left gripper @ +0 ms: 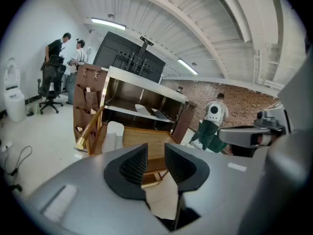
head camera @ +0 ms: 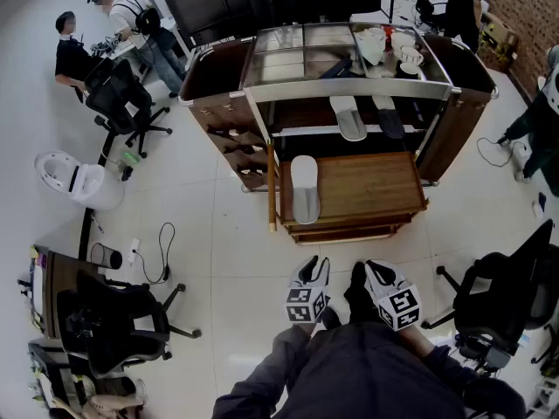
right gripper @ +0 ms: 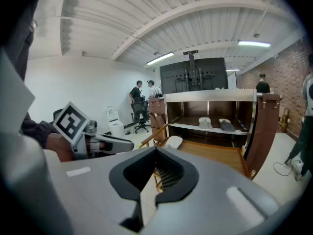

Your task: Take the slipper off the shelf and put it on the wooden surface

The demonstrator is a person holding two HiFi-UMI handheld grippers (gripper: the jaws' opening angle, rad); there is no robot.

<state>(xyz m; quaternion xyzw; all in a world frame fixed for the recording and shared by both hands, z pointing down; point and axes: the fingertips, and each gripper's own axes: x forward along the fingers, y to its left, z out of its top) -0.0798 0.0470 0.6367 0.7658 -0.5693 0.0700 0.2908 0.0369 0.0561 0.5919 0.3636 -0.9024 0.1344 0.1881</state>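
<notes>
A white slipper lies along the left edge of the pull-out wooden surface of a brown cart. On the shelf behind it rest another white slipper and a dark slipper. Both grippers are held low near the person's body, well short of the cart. My left gripper is open with nothing between its pads. My right gripper is shut and holds nothing. The left gripper view shows the slipper on the wood, and the right gripper view shows it too.
White cups and other items sit on the cart's top. Black office chairs stand at the left and right. A white toilet-shaped object and a cable are on the floor. People stand at the far left.
</notes>
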